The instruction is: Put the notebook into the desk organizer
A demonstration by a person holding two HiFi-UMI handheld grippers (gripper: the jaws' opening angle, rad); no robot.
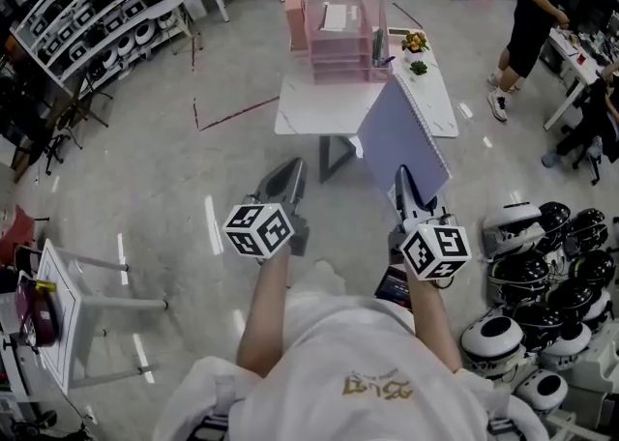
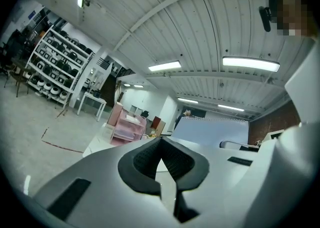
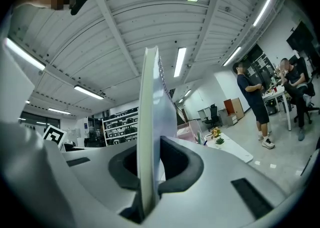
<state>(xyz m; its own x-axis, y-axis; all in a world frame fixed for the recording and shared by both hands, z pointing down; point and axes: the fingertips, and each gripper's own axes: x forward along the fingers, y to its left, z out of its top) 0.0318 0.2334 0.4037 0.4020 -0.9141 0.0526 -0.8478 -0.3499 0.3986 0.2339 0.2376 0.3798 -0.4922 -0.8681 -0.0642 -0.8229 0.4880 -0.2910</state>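
Open floor [image 1: 193, 188] left of white table [image 1: 300, 110]; helmet pile [image 1: 542, 275] crowds right. Pink desk organizer [image 1: 338, 38] at table's far end. Notebook [image 1: 398, 134] in air at near-right corner, on edge, spiral up, long axis pointing away toward organizer. My right gripper [image 1: 406, 183] pinches its near edge. Left gripper [image 1: 288, 178] clenched, empty. Small plants [image 1: 416, 43] just right of organizer.

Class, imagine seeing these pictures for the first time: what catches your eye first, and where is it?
The large pale spiral notebook stands out first, clamped on edge in the right gripper, just ahead of the person. Beyond it, a pink desk organizer sits on the white table. The left gripper, shut and empty, is level beside the right one.
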